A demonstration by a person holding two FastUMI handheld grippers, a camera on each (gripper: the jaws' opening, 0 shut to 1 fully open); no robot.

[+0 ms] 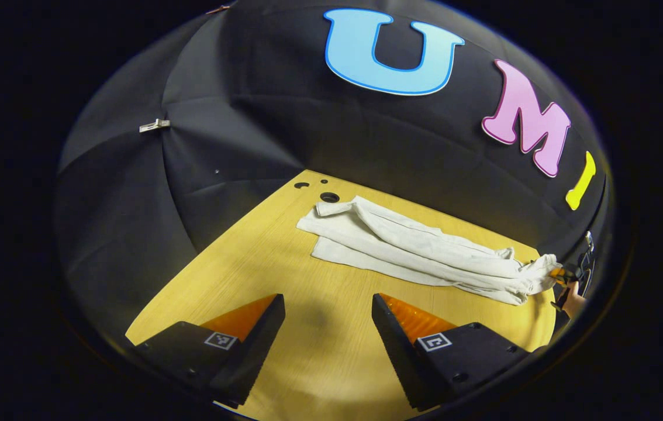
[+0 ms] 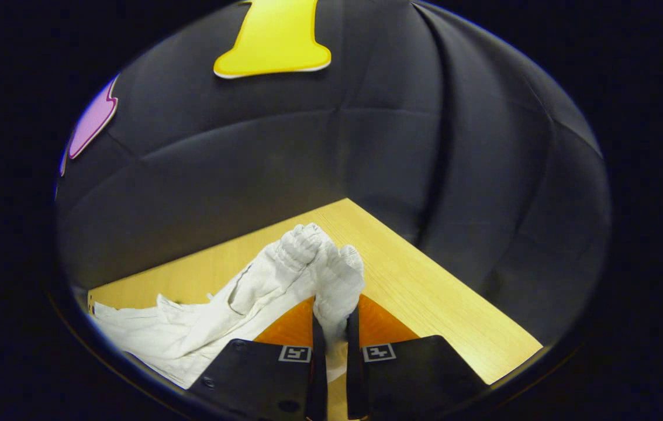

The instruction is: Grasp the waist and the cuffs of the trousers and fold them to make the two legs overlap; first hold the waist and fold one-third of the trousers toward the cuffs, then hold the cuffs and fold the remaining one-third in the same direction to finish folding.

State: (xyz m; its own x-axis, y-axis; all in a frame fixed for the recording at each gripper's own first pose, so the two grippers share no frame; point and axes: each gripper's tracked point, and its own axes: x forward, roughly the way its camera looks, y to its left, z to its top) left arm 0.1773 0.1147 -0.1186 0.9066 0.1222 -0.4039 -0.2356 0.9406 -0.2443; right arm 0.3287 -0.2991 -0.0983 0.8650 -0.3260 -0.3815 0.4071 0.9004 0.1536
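Left gripper point(image 1: 328, 321), jaws apart, hovers over the yellow wooden counter point(image 1: 249, 257); white cloth trousers point(image 1: 413, 248) lie along its far edge (crumpled).

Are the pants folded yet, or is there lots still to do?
Partly. The white trousers lie long on the wooden table with the two legs already overlapped. The right gripper is shut on one bunched end of them; the left gripper is open above bare table. Both one-third folds are left to do.
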